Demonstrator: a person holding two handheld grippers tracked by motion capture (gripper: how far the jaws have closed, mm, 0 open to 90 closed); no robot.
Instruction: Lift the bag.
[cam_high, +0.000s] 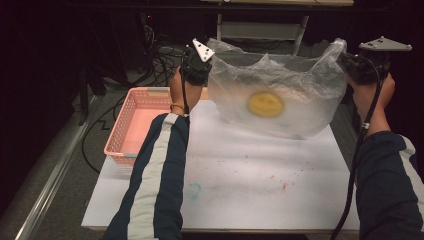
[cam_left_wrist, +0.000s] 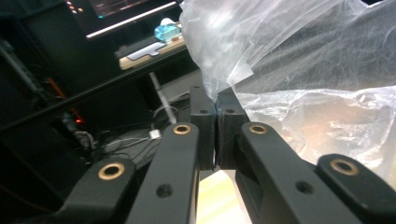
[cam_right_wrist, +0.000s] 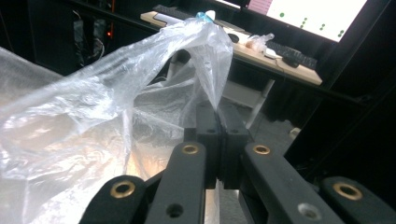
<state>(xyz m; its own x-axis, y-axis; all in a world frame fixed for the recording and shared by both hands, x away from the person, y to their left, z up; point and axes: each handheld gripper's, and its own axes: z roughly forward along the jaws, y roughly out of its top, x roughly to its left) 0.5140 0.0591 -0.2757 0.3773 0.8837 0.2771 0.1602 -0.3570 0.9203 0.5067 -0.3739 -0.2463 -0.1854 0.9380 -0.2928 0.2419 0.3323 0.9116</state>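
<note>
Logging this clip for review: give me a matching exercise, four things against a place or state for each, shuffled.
Things:
1. plastic bag
2. yellow round object
3. pink basket
4. left tongs

Places or states:
A. on the table's left edge, beside the left forearm
B. held up by both top corners over the white table
C. shut on one corner of the film
D. inside the bag, seen through the film

Pairs: 1-B, 2-D, 3-A, 4-C. The right tongs pinch the other corner.
</note>
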